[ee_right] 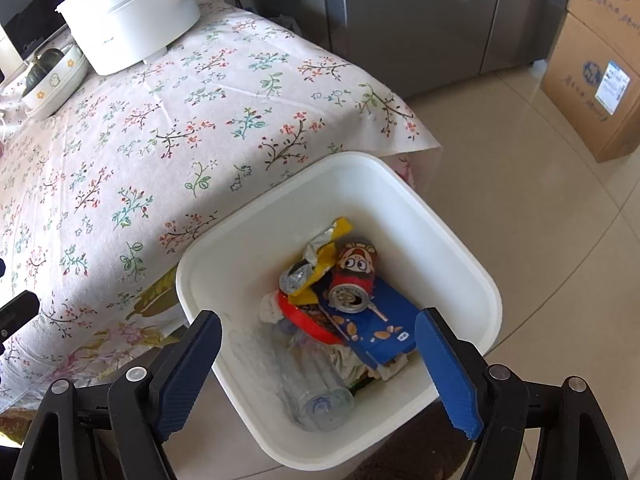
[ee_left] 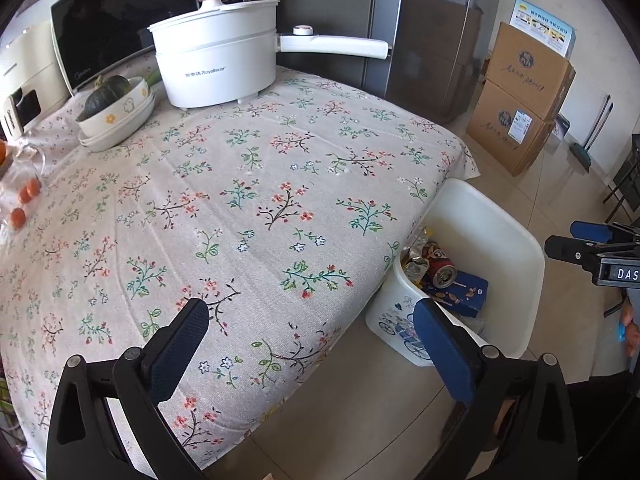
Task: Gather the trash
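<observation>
Right wrist: trash bin (ee_right: pixel 460 240) beneath claw (ee_right: pixel 318 376)

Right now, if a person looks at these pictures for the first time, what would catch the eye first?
Probably the white bin on the floor beside the table, holding a red can, a blue carton and a clear bottle. Then the flowered tablecloth, with a big white electric pot at its far edge.

The cloth (ee_left: pixel 240 184) over the counter is matt woven fabric, slightly rough, printed with sprigs. The bin (ee_right: pixel 460 264) below my fingers (ee_right: pixel 188 376) is smooth, glossy white plastic. Inside lie a shiny metal can (ee_right: pixel 352 280), a clear plastic bottle (ee_right: pixel 308 388) and a printed cardboard box (ee_right: pixel 384 332) (my finger pads are ribbed blue rubber). The floor (ee_right: pixel 540 240) is polished tile.
</observation>
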Available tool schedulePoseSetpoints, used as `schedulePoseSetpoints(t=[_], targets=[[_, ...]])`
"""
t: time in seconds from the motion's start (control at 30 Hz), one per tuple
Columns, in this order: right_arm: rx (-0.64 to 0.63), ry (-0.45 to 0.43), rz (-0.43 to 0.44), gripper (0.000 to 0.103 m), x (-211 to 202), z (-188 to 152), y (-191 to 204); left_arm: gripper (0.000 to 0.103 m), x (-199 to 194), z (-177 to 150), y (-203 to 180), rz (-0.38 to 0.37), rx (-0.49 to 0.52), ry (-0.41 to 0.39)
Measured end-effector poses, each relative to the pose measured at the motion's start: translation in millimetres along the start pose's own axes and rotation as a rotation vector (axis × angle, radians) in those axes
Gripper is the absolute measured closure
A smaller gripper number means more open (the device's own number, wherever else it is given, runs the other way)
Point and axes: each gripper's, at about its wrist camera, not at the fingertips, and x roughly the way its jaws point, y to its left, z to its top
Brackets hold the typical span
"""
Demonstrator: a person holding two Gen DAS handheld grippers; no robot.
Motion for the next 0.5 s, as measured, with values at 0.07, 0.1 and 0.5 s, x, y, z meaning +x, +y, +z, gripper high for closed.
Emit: schedulePoseSetpoints(t=[0.07, 0.1, 0.5], targets=[[-0.013, -0.013, -0.017, 0.013, -3, -1, 2, 0.000, -4, -3, 2, 0.007, -0.009, -0.002], [-0.020, -0.019, -0.022, 0.011, -4, -2, 3, 0.000, -6, -4, 3, 0.007, -0.012, 0.000], [-0.051, -0.153, -0.056, 0.000, -43, -17, 16, 0.000, -57, -18, 9, 0.038, -0.099, -0.077]])
